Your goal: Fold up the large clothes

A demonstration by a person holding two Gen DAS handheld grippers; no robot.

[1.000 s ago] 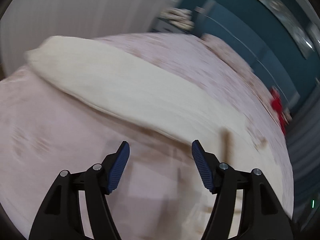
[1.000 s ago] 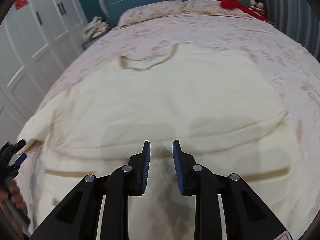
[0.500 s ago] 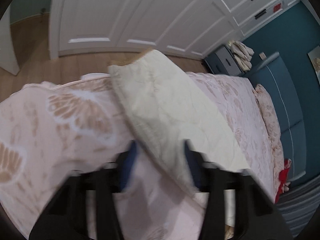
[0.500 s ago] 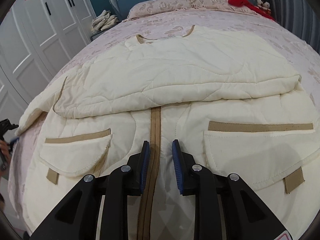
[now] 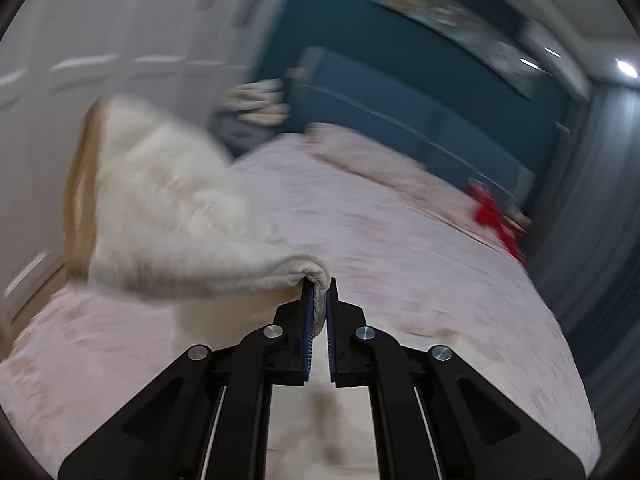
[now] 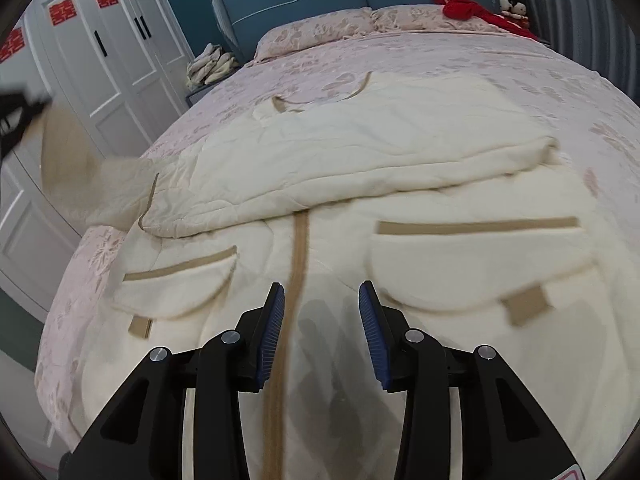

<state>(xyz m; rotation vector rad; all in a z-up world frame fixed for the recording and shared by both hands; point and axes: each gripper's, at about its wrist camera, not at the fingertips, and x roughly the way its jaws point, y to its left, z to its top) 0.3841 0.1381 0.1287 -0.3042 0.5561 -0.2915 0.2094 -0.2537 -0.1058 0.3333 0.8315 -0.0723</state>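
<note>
Now: cream quilted coat point(image 6: 360, 168) with tan trim, spread on pink floral bed point(image 6: 520, 60).
Left hand-held gripper point(image 5: 319, 300) pinches its lifted sleeve; right hand-held gripper point(image 6: 322, 312) hovers open above the tan placket.

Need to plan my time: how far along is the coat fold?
Done: one sleeve lies folded across the cream coat. In hand: the left claw is shut on the other sleeve, lifted. Left: laying it down, then folding the body; right claw hovers open.
</note>
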